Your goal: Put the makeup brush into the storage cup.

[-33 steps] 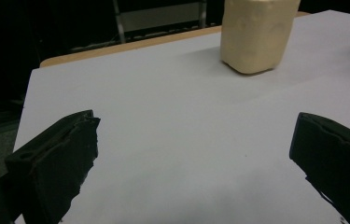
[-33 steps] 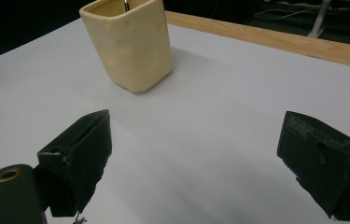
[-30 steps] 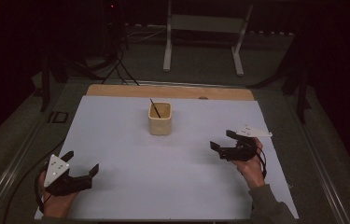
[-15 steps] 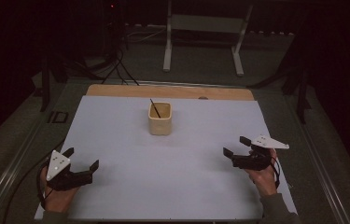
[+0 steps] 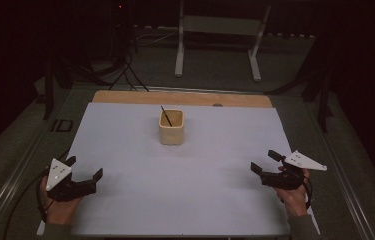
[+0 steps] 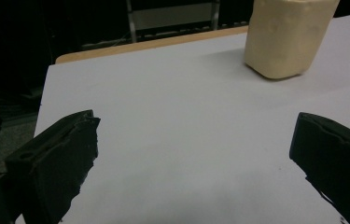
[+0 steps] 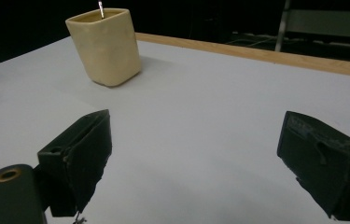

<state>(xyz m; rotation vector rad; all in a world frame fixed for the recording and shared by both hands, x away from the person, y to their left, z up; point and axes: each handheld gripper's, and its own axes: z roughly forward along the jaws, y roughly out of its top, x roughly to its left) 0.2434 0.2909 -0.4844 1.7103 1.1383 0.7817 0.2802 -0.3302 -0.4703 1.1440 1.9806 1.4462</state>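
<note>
My left tool [image 5: 84, 170] sits low near the desk's [image 5: 215, 200] near-left corner, my right tool [image 5: 266, 162] near the right edge, each with its jaws spread wide and holding nothing. Both point inward over the smooth, pale sheet covering the desk. Farther off, toward the middle of the far edge, stands the cream cup [image 5: 171, 127], squarish with rounded corners and matte, a thin dark stick [image 5: 165, 115] leaning inside.
</note>
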